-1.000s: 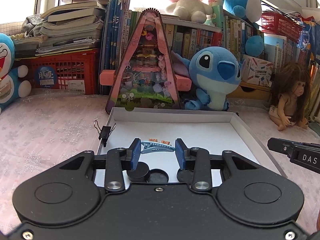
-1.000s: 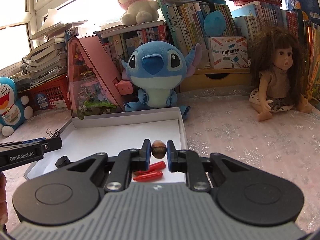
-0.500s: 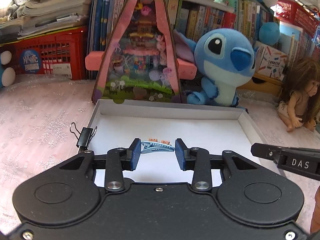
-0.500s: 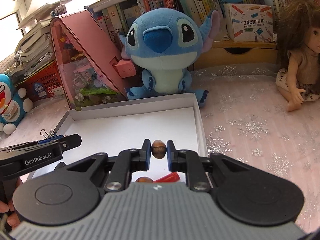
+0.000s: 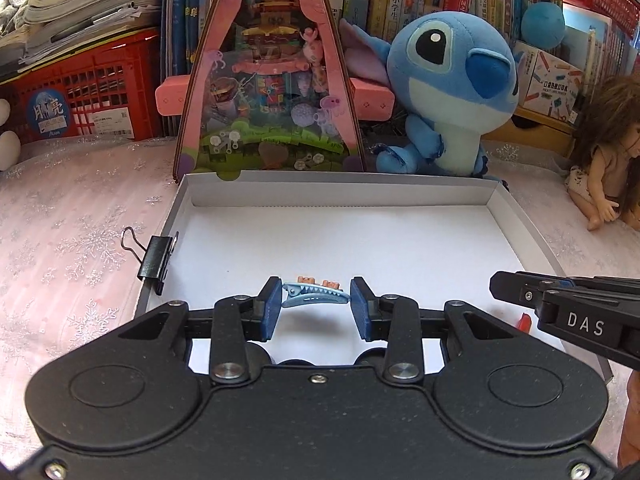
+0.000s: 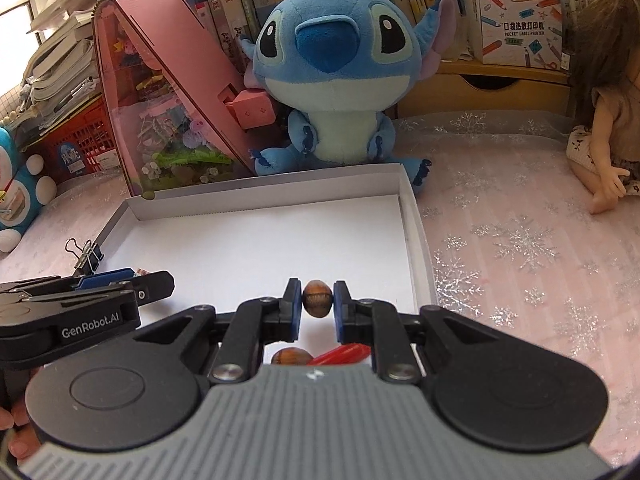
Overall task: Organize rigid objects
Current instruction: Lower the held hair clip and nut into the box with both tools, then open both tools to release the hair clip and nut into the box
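Note:
My left gripper [image 5: 314, 302] is shut on a light blue hair clip [image 5: 313, 295] with small orange trim, held above the white floor of a shallow cardboard box [image 5: 332, 190]. My right gripper [image 6: 317, 300] is shut on a brown nut [image 6: 317, 298] above the box's right side [image 6: 412, 216]. Below it, inside the box, lie a second brown nut [image 6: 291, 357] and a red piece [image 6: 342, 354]. Each gripper shows in the other's view: the right one [image 5: 560, 312], the left one [image 6: 84, 300].
A black binder clip [image 5: 154, 258] grips the box's left wall. Behind the box stand a pink triangular toy house [image 5: 272, 80], a blue plush [image 5: 448, 92] and bookshelves. A doll [image 6: 604, 120] sits at the right on the pink snowflake cloth.
Both grippers have moved forward over the box, each still holding its object. The back wall and the toys behind it look nearer.

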`<action>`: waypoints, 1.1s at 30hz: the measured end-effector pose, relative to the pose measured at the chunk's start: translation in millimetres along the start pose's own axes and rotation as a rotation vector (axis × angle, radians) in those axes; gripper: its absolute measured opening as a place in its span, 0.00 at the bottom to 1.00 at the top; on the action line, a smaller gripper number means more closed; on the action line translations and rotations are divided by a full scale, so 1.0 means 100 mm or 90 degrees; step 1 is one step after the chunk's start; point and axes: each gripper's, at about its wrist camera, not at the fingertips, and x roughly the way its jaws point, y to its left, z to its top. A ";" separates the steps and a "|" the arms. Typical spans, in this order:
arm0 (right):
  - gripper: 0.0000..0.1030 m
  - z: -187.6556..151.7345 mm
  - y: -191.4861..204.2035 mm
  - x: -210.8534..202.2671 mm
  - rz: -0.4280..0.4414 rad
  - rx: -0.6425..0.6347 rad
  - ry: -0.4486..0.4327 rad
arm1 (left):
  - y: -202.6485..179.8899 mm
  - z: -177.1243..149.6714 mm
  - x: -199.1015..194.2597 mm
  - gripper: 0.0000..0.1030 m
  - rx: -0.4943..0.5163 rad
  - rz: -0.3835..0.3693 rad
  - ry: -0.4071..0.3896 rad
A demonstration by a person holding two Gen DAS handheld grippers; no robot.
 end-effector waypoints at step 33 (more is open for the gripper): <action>0.26 -0.14 0.01 0.03 -0.016 -0.017 -0.017 | -0.06 -0.09 -0.02 0.41 0.014 0.031 -0.006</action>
